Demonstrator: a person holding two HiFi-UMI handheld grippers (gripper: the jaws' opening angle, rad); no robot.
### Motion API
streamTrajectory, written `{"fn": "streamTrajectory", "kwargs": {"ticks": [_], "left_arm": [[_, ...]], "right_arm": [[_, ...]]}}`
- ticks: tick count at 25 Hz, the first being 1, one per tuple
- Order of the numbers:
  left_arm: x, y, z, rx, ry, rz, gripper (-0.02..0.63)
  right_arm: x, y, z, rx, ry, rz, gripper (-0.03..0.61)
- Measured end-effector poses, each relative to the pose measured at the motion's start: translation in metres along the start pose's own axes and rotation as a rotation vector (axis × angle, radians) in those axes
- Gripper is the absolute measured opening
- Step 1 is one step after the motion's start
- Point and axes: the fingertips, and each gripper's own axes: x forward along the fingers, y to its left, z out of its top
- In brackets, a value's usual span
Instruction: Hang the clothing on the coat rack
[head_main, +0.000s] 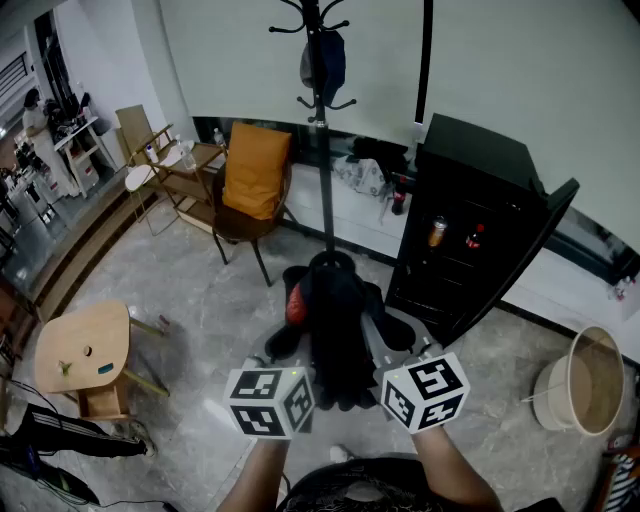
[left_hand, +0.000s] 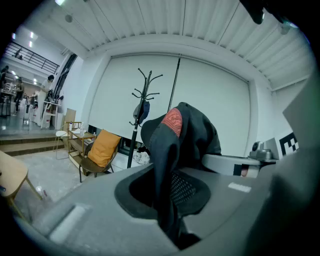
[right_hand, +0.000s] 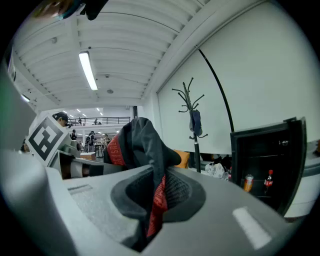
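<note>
Grippers: two are counted, the left gripper (left_hand: 170, 220) and the right gripper (right_hand: 150, 220), held side by side.
Left jaws: closed narrow, a dark fold of the garment (head_main: 335, 320) being pinched between them.
Right jaws: closed narrow on another fold, with a red strip clamped in the gap.
Garment: one is counted, black with a red patch; it is bunched up and held off the floor, rising from both pairs of jaws and lying between the two grippers.
Rack (head_main: 322, 150): one is counted, upright at the floor's far edge by the wall, beyond the garment and apart from it.
Hung item (head_main: 323, 62): one dark piece is seen on the rack's hooks.
Chair (head_main: 255, 175): one, orange-cushioned, left of the rack.
Cabinet (head_main: 470, 200): one, black, door open, right of the rack.
Stool (head_main: 85, 350): one, at the floor's left edge.
Basket (head_main: 585, 385): one, at the floor's right edge.
</note>
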Motion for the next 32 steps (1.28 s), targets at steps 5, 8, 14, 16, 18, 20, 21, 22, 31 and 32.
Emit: {"fn": "streamTrajectory", "kwargs": {"ticks": [5, 8, 14, 16, 18, 20, 21, 22, 31, 32], "left_arm": [[-0.001, -0.007, 0.001, 0.017, -0.003, -0.004, 0.035], [0.003, -0.008, 0.002, 0.031, 0.002, 0.002, 0.034], [0.015, -0.009, 0.002, 0.044, 0.010, 0.030, 0.034], [0.023, -0.008, 0.001, 0.045, 0.012, 0.044, 0.034], [0.034, -0.006, 0.003, 0.042, 0.013, 0.064, 0.034], [0.046, -0.006, 0.005, 0.037, 0.016, 0.081, 0.035], [0.052, -0.007, 0.006, 0.034, 0.018, 0.086, 0.035], [0.059, -0.009, 0.008, 0.031, 0.019, 0.089, 0.034], [0.121, -0.014, 0.016, 0.027, 0.037, 0.131, 0.035], [0.128, -0.014, 0.016, 0.028, 0.039, 0.135, 0.035]], "right_arm": [[-0.005, -0.001, -0.001, 0.002, -0.007, 0.003, 0.021], [-0.003, -0.004, 0.000, 0.003, -0.007, 0.006, 0.021], [0.007, -0.013, -0.002, -0.007, -0.002, 0.038, 0.021], [0.014, -0.019, -0.003, -0.008, -0.001, 0.054, 0.021], [0.023, -0.027, -0.003, -0.009, 0.002, 0.076, 0.021], [0.032, -0.035, -0.002, -0.010, 0.008, 0.098, 0.021], [0.036, -0.039, -0.001, -0.009, 0.010, 0.107, 0.021], [0.040, -0.044, 0.000, -0.008, 0.012, 0.116, 0.021], [0.078, -0.095, 0.004, 0.010, 0.018, 0.172, 0.021], [0.081, -0.101, 0.004, 0.012, 0.018, 0.176, 0.021]]}}
